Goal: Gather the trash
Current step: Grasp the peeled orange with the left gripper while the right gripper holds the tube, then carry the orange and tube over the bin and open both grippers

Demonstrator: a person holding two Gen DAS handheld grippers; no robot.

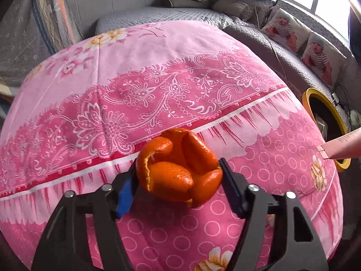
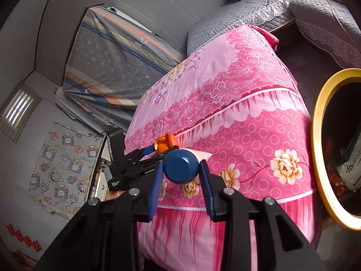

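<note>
My left gripper [image 1: 179,174] is shut on an orange peel [image 1: 178,169], a curled cup of mandarin skin, held just above the pink flowered cloth [image 1: 158,79]. It also shows in the right wrist view [image 2: 165,144], with the left gripper [image 2: 149,153] behind it. My right gripper [image 2: 180,180] is shut on a bottle with a round dark blue cap [image 2: 180,166] and a pale pink body, over the front edge of the pink cloth [image 2: 248,135]. A bin with a yellow rim [image 2: 318,149] stands at the right; it also shows in the left wrist view [image 1: 325,113].
The bin holds a white bag [image 2: 352,169] and dark contents. A grey quilted sofa [image 1: 248,36] with baby-photo cushions [image 1: 286,29] lies behind the cloth. A striped folded sheet [image 2: 112,67] leans at the left wall. A pale pink object [image 1: 343,146] pokes in near the bin.
</note>
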